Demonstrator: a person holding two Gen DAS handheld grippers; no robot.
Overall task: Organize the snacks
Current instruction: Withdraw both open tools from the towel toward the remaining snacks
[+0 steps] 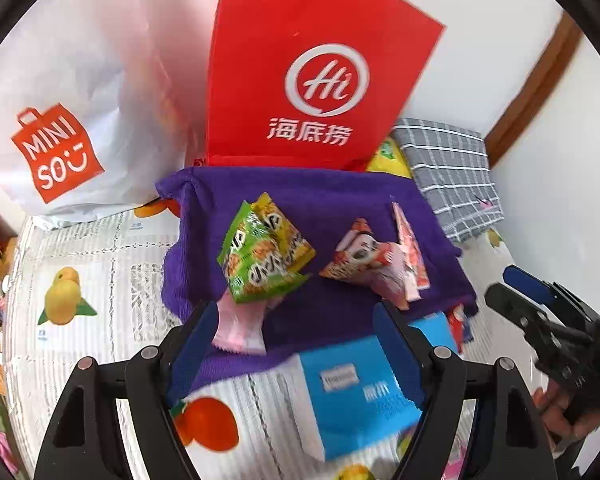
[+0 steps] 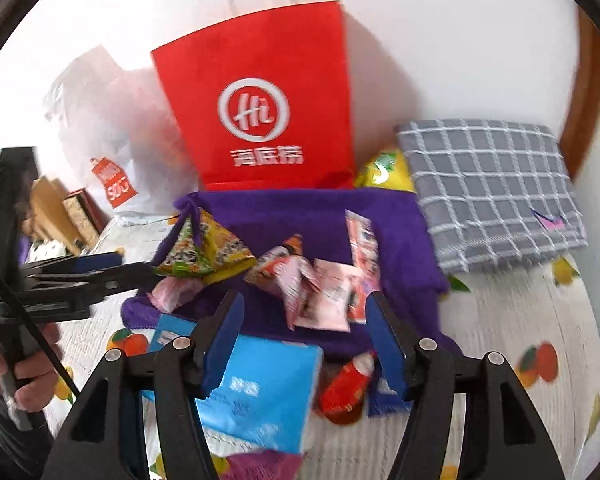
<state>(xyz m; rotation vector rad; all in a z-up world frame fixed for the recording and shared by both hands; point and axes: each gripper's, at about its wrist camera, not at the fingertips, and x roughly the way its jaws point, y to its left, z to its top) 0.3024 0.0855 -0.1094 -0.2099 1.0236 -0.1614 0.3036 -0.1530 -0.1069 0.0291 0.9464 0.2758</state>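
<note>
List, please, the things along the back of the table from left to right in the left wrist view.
White Miniso bag → red Haidilao paper bag → yellow packet, mostly hidden behind the red bag → folded grey checked cloth.

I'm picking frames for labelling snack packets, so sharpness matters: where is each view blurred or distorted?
Left wrist view: the green snack packets on the purple cloth read fairly sharp, the blue box near the lens is smeared, and the fisheye bends the red bag. Right wrist view: softer overall, with the pink packets streaked, the blue box print unreadable, and dark vignette corners.
</note>
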